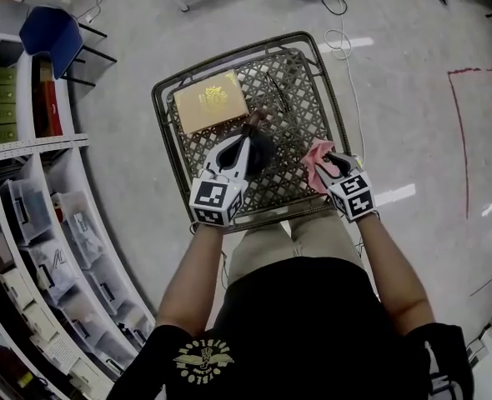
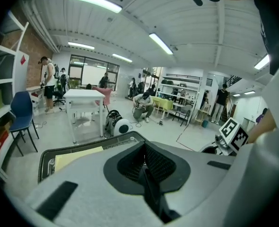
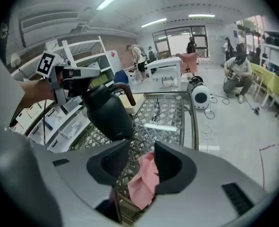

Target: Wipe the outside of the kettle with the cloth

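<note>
Firstly, the left gripper (image 2: 144,163): its jaws are pressed together on a thin dark part of the kettle (image 3: 107,109), which is held over the middle of the wire basket (image 1: 158,98). Right gripper (image 3: 142,150): the jaws stand apart, with the pink cloth (image 3: 144,183) loose between them, lying against one jaw and not pinched. Kettle: a matte black, rounded body with a curved brown handle (image 3: 124,91), just beside the cloth but apart from it. Basket: a dark metal lattice with a raised rim, standing on the grey floor (image 1: 413,140). It holds a flat yellow box (image 1: 210,100) in its far left corner and a thin dark cord-like item (image 1: 277,92) near the box.
</note>
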Available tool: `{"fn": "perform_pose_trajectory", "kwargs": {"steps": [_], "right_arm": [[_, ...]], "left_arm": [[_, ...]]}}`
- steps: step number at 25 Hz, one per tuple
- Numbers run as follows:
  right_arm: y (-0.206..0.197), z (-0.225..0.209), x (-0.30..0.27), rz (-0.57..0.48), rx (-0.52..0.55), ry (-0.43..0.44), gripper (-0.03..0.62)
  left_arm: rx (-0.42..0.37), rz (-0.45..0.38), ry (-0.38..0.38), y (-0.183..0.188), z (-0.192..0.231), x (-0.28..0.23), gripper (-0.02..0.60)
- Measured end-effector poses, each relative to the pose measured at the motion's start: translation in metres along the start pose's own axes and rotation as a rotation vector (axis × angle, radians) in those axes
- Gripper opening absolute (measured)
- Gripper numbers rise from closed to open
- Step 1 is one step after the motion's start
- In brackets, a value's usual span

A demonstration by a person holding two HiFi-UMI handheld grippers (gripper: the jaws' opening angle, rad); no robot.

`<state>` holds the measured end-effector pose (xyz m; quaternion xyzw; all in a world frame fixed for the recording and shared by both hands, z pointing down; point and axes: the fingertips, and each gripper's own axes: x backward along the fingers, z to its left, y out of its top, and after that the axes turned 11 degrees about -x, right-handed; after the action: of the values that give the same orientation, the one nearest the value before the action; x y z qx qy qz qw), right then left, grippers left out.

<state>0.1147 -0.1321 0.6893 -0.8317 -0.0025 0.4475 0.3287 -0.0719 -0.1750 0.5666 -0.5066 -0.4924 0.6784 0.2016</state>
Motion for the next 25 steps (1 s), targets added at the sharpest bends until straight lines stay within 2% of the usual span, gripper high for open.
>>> {"fn": "perform_pose_trajectory", "kwargs": {"steps": [4,9,14,18,19,21,23,25], "right_arm": [[-0.022,-0.009,-0.028,0.063,0.001,-0.017,0.172],[-0.048,-0.027,-0.059,0.143,-0.012,-0.060,0.196],[-0.070,-0.042,-0.080,0.213,-0.066,-0.098,0.199],[-0.085,-0.041,-0.090,0.261,-0.038,-0.111,0.198],[-0.089,-0.043,-0.091,0.278,-0.007,-0.135,0.192],[-0.092,-0.050,-0.093,0.295,0.067,-0.192,0.059],[-0.090,-0.047,-0.092,0.287,0.097,-0.196,0.035],[-0.079,-0.032,-0.089,0.251,0.102,-0.153,0.031]], "left_arm": [[0.011,0.034,-0.036,-0.003,-0.002,-0.003,0.005],[0.054,0.097,-0.120,-0.011,-0.006,-0.007,0.006],[0.022,0.089,-0.157,-0.013,-0.010,-0.005,0.006],[0.082,0.083,-0.155,-0.014,-0.004,-0.005,0.006],[0.103,0.078,-0.153,-0.013,-0.002,-0.005,0.006],[0.131,0.068,-0.147,-0.013,0.001,-0.005,0.005],[0.149,0.060,-0.135,-0.014,0.003,-0.005,0.006],[0.165,0.054,-0.127,-0.015,0.004,-0.004,0.006]]}}
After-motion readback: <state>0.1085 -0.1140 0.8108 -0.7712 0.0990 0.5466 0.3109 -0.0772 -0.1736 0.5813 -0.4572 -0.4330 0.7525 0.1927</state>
